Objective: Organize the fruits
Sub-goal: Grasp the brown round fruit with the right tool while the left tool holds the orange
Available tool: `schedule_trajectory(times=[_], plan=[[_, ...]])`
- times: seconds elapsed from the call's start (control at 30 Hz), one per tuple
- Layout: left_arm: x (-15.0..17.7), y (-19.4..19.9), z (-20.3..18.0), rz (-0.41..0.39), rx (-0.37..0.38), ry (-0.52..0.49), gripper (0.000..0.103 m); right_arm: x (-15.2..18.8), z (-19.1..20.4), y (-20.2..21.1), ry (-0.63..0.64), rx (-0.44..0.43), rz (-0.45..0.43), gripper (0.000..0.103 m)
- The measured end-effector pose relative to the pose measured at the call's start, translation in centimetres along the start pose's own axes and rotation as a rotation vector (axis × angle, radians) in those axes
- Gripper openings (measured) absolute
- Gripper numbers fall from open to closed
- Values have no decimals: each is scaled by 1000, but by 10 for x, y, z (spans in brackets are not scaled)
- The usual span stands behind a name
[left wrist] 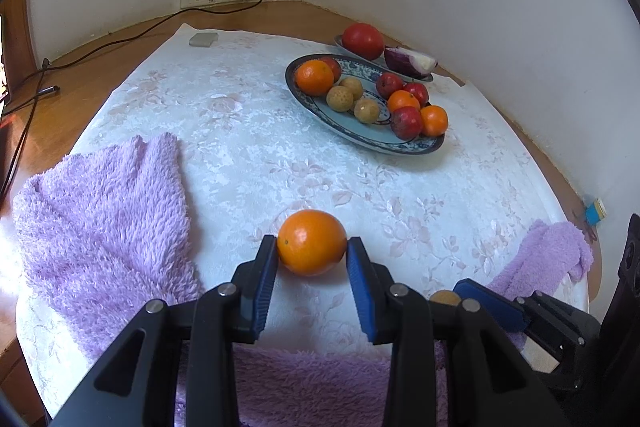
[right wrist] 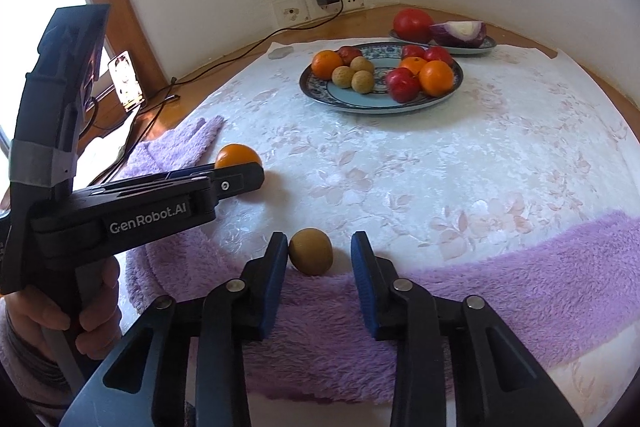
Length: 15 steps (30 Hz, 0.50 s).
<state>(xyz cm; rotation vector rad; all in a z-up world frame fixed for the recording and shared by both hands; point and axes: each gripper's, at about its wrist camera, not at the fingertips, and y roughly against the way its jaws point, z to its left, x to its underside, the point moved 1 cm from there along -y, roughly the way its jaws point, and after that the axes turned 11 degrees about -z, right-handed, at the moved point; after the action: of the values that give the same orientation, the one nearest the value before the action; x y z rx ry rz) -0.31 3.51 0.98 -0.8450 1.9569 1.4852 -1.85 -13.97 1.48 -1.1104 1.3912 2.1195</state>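
White floral cloth covers the worktop. Left tongs (left wrist: 312,253) clamp an orange (left wrist: 312,242), likely bound for the fruit plate (left wrist: 320,115). Right tongs (right wrist: 320,251) stand apart around a brown longan (right wrist: 311,251), one pad touching it.

Right tongs (right wrist: 320,243) straddle a brown fruit (right wrist: 311,251), perhaps touching.

Orange fruit (left wrist: 312,242), brown longan (right wrist: 311,251), fluffy lilac towel (left wrist: 104,195), white floral tablecloth (left wrist: 248,131), blue-patterned plate (left wrist: 320,115)
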Motion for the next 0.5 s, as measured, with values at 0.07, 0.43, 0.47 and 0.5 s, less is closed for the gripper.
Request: schedule_trajectory(times=[0.07, 0.43, 0.47, 0.5], plan=[[0, 0, 0, 0, 0, 1, 37, 1, 1, 0, 3, -5, 1, 31], [-4, -1, -3, 3, 16, 1, 37, -1, 0, -2, 5, -19, 2, 24], [-5, -2, -4, 3, 18, 0, 37, -3, -1, -2, 4, -19, 0, 24], [-6, -2, -5, 2, 20, -1, 37, -4, -2, -2, 0, -18, -2, 24]])
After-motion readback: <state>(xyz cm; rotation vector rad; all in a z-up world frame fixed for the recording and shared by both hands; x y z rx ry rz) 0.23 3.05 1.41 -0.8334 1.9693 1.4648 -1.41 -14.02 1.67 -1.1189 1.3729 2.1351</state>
